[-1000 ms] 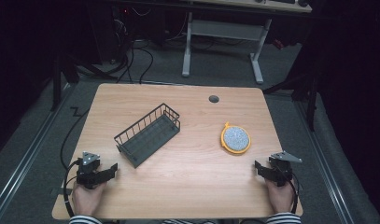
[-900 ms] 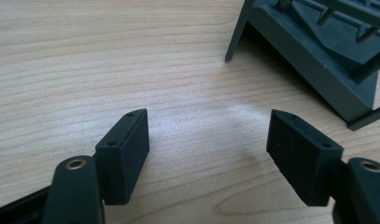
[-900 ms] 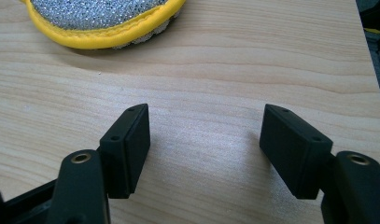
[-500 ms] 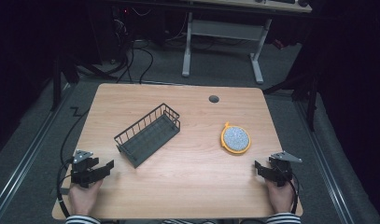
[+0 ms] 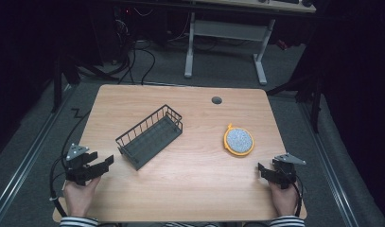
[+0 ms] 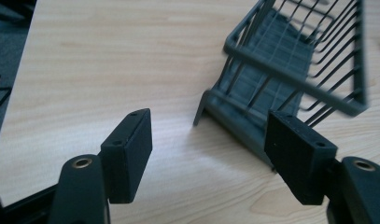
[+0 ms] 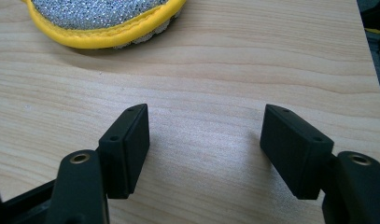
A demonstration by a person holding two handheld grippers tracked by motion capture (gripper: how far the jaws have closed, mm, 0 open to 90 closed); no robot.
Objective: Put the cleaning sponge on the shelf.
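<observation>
A dark grey wire basket lies at an angle on the left half of the wooden table. It holds nothing. My left gripper rests open near the table's front left and points at the basket's near end, with nothing between its jaws. A round scrubber with a yellow rim and a silvery face lies on the right half. My right gripper stands open at the front right, a short way in front of the scrubber. Bare wood shows between its open jaws.
A small dark cable hole sits near the table's far edge. Beyond the table stands a white desk frame on a grey floor with cables. The table's left edge runs close to the left gripper.
The left gripper has shifted slightly left and farther from the front edge. The right gripper, basket and scrubber have not moved.
</observation>
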